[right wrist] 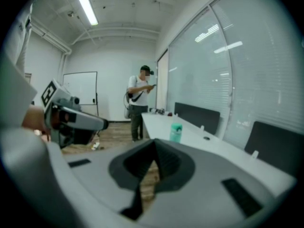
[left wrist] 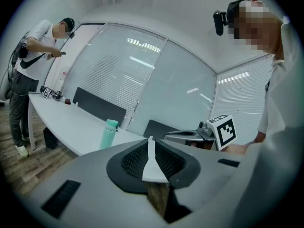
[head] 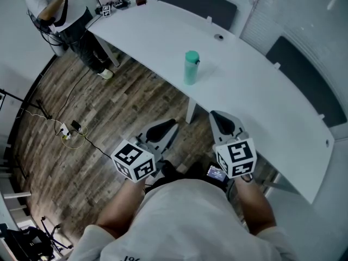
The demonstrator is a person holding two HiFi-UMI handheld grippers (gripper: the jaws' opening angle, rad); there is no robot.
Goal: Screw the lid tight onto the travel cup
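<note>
A teal travel cup (head: pixel 191 67) stands upright on the white table (head: pixel 255 102), its lid on top. It also shows small in the left gripper view (left wrist: pixel 109 134) and the right gripper view (right wrist: pixel 176 132). My left gripper (head: pixel 169 125) hangs over the wooden floor just short of the table's near edge, jaws shut with nothing in them (left wrist: pixel 151 142). Beside it my right gripper (head: pixel 217 116) is at the table's edge, likewise shut and empty (right wrist: pixel 155 144). Both are well short of the cup. Each gripper shows in the other's view: the right gripper (left wrist: pixel 190 135), the left gripper (right wrist: pixel 76 120).
A person (head: pixel 60 10) stands at the table's far left end, near small items (head: pixel 117 4) on the tabletop. Dark chairs (head: pixel 190 1) line the far side. Cables and a power strip (head: pixel 68 132) lie on the floor. A round grommet (head: pixel 218 37) sits in the tabletop.
</note>
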